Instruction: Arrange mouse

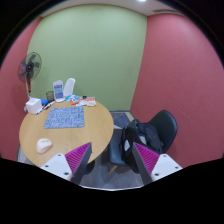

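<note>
The gripper (pixel 108 160) is held high, looking down across the room from the bottom centre of the frame. Its fingers are spread wide with nothing between them, the pink pads (pixel 78 156) facing inward. Just beyond the left finger, a white mouse (pixel 44 145) lies near the near edge of the round wooden table (pixel 85 135), at lower left. Mid-table lies a grey mat (pixel 65 118). Black chairs (pixel 155 132) stand at right. Small boxes and bottles (pixel 62 92) crowd the far edge; a fan (pixel 31 68) stands behind.
</note>
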A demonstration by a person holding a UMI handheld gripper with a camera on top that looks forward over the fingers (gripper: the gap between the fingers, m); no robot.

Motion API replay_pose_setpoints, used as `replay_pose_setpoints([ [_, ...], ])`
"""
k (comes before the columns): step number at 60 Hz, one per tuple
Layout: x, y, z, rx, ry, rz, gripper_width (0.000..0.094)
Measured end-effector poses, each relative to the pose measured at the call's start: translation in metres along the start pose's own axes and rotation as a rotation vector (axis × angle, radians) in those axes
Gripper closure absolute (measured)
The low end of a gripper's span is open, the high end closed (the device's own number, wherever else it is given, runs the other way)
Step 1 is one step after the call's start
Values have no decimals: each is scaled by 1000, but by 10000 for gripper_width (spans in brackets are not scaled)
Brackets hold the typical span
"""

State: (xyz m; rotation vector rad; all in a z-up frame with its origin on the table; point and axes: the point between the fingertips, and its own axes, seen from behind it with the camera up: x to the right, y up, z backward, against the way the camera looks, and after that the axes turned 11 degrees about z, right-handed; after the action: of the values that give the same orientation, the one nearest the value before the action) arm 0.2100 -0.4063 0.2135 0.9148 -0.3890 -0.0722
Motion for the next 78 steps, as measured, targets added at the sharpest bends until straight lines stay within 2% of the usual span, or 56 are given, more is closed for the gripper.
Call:
replay_pose_setpoints([
  [8,-2,-9,-2,-38,28,11,102],
  [15,-38,-50,0,-59,45,23,102],
  [26,-143,-94,4,-82,185,3,103],
  [34,-236,-100,-5,-66,283,24,106],
  [44,-336,-76,-34,-35,375,21,110],
  [55,-395,-48,-85,-29,376,6,108],
  [70,-410,-26,-142,-54,326,-5,106],
  [74,-413,-20,-153,-53,320,10,131],
  [78,-417,-16,-160,-45,310,34,204],
])
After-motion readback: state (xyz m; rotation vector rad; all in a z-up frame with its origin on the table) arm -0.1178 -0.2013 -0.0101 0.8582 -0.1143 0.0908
